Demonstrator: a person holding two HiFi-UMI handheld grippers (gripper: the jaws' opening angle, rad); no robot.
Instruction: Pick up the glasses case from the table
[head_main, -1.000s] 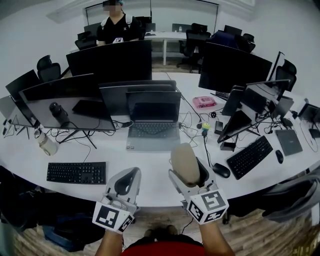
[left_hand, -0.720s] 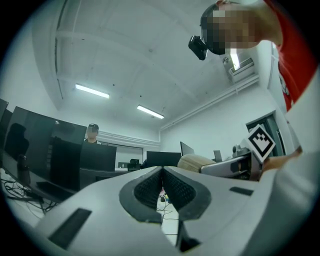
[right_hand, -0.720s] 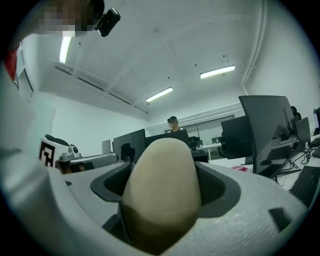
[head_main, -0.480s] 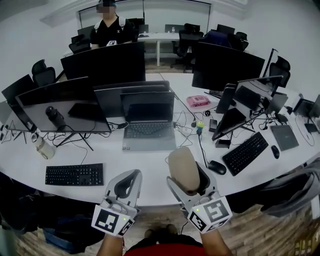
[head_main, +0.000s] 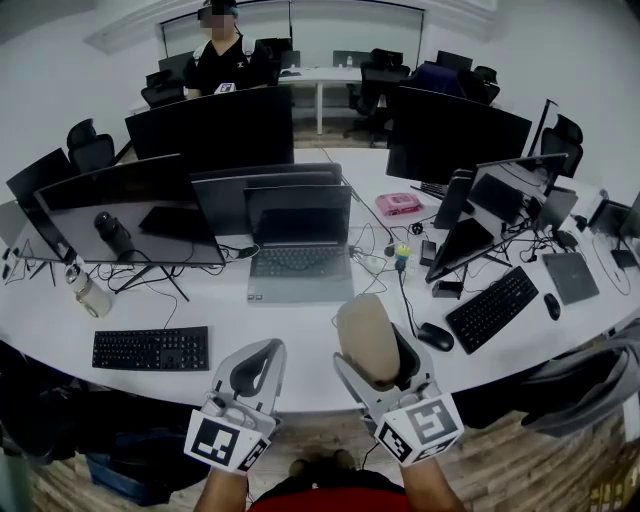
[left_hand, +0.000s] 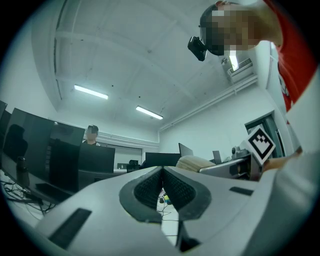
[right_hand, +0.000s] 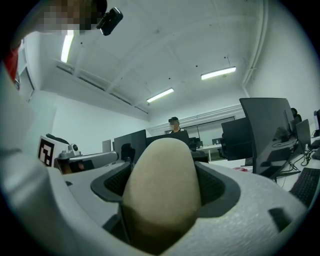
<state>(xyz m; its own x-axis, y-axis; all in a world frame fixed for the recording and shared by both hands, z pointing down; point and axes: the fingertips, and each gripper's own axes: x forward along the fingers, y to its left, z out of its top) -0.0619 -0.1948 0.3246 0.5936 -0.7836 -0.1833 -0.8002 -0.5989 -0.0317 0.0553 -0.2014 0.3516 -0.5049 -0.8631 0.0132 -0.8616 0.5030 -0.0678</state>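
A beige oval glasses case (head_main: 366, 338) (right_hand: 161, 185) is held clear of the white table (head_main: 300, 340), near its front edge. My right gripper (head_main: 378, 352) (right_hand: 162, 187) is shut on it, a jaw on each side, tilted upward. In the left gripper view the case (left_hand: 195, 162) shows at the right. My left gripper (head_main: 256, 366) (left_hand: 161, 189) is beside it on the left, shut with its pads touching and nothing between them.
On the table stand a laptop (head_main: 299, 250), several monitors (head_main: 215, 130), two keyboards (head_main: 151, 348) (head_main: 498, 308), a mouse (head_main: 435, 337), a pink box (head_main: 400, 204) and a bottle (head_main: 88, 290). A person (head_main: 226, 55) sits behind the far monitor.
The view has shifted slightly. Both grippers and the held case stay where they were relative to each other.
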